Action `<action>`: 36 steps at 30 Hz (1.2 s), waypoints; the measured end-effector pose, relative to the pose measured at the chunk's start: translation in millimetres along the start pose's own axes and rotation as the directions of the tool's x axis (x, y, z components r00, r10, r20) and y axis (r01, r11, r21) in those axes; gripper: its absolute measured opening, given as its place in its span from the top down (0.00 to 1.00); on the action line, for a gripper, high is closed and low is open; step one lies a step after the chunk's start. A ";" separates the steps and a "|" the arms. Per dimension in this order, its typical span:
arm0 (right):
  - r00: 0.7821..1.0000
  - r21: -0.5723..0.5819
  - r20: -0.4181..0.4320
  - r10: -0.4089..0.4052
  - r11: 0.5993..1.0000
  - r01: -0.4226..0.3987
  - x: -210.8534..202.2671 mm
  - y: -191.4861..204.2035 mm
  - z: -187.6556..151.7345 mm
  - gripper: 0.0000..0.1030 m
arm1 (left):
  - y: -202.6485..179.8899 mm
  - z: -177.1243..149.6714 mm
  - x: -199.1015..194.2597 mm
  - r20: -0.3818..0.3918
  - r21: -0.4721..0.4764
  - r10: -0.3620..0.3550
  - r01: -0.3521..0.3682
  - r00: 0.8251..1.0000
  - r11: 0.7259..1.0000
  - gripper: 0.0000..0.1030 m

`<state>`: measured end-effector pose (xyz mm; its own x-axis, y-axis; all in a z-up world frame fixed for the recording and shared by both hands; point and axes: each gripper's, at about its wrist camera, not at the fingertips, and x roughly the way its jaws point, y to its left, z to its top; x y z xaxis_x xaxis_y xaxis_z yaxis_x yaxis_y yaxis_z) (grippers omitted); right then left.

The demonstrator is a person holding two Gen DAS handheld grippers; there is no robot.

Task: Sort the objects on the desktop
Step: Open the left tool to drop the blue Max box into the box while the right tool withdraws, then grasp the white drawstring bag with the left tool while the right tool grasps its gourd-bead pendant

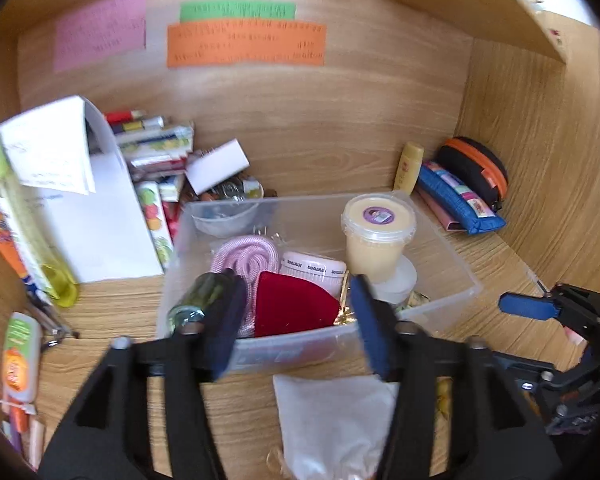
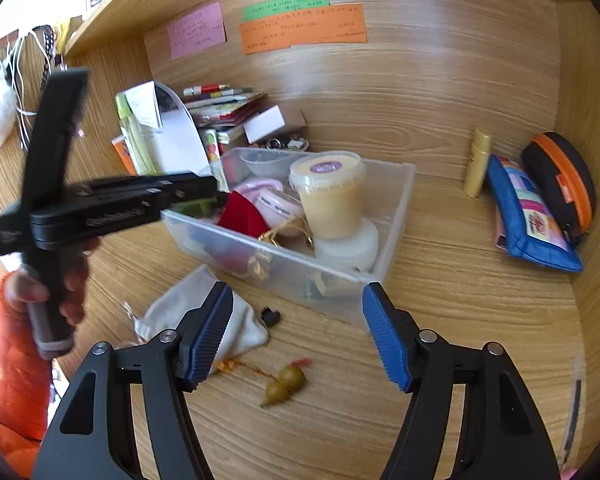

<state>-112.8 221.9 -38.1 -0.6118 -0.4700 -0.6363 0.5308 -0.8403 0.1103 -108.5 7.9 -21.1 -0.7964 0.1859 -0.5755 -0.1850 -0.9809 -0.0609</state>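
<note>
A clear plastic bin (image 1: 452, 276) (image 2: 396, 216) stands mid-desk, holding a cream tub with purple label (image 1: 378, 236) (image 2: 330, 196), a red velvet pouch (image 1: 294, 306) (image 2: 242, 210), pink cord (image 1: 246, 258) and a pink round case (image 2: 278, 208). My left gripper (image 1: 296, 326) is open above the bin's front left part; a dark green bottle (image 1: 198, 300) (image 2: 196, 206) lies at its left finger, over the bin's left corner. My right gripper (image 2: 298, 336) is open and empty, low over the desk before the bin. A grey cloth pouch (image 2: 236, 322) (image 1: 336, 424) and a small green gourd charm (image 2: 284, 386) lie there.
Papers, boxes and pens are stacked at back left (image 1: 100, 208). A yellow tube (image 2: 476, 162), blue pencil case (image 2: 528, 216) and black-orange pouch (image 2: 560, 176) lie at back right. A small black clip (image 2: 272, 316) lies near the bin. Shelf walls enclose the desk.
</note>
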 end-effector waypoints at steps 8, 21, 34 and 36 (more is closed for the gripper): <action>0.995 0.040 -0.101 -0.021 0.999 0.025 18.0 -6.1 -29.8 0.38 | -3.3 -30.7 -14.4 -0.028 -0.001 0.004 -0.004 1.000 1.000 0.30; 0.981 -0.029 -0.191 -0.031 0.999 0.026 40.1 16.6 -55.9 0.38 | -4.7 -72.9 5.8 -0.156 -0.095 -0.095 0.081 0.983 0.992 0.14; 0.980 -0.054 -0.193 -0.053 0.998 0.044 42.3 21.8 -56.3 0.67 | -31.7 -80.2 33.0 -0.254 -0.017 -0.093 0.092 0.963 0.996 0.08; 0.980 -0.058 -0.192 -0.050 0.998 0.039 43.7 23.3 -55.0 0.72 | -33.2 -81.7 36.0 -0.267 -0.004 -0.075 0.076 0.961 0.997 0.08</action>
<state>-94.9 196.7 -105.3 -0.5136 -0.3670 -0.7756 0.5392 -0.8412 0.0409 -84.0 42.4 -106.4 -0.5979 0.2363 -0.7660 -0.2432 -0.9640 -0.1076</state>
